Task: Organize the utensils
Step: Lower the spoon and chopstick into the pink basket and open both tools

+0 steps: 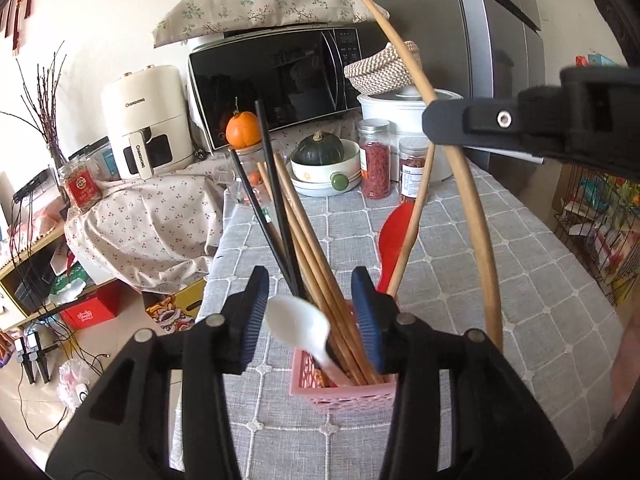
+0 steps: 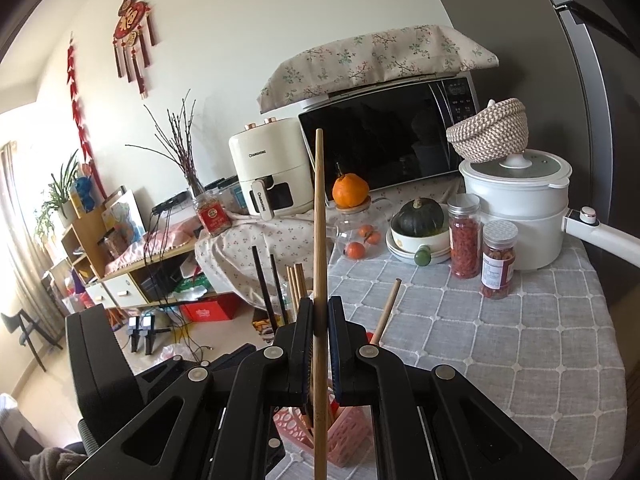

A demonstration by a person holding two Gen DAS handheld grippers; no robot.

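Pink basket (image 1: 352,394): on the grey table (image 1: 520,272), between the left tool (image 1: 310,314) pads, spread wide, gripping nothing.
Contents: one white spoon (image 1: 298,326), two black chopsticks (image 1: 276,200), several wooden chopsticks (image 1: 316,256), one red spatula (image 1: 394,240).
Right tool (image 2: 320,320): clamped on one wooden stick (image 2: 319,240).
Left view only: spoon, spatula blade.

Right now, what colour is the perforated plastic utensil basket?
Pink perforated plastic utensil basket; clearest in the left wrist view.

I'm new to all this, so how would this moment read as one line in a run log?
right gripper: shut on long wooden stick | left gripper: open, around pink basket | in basket: chopsticks, white spoon
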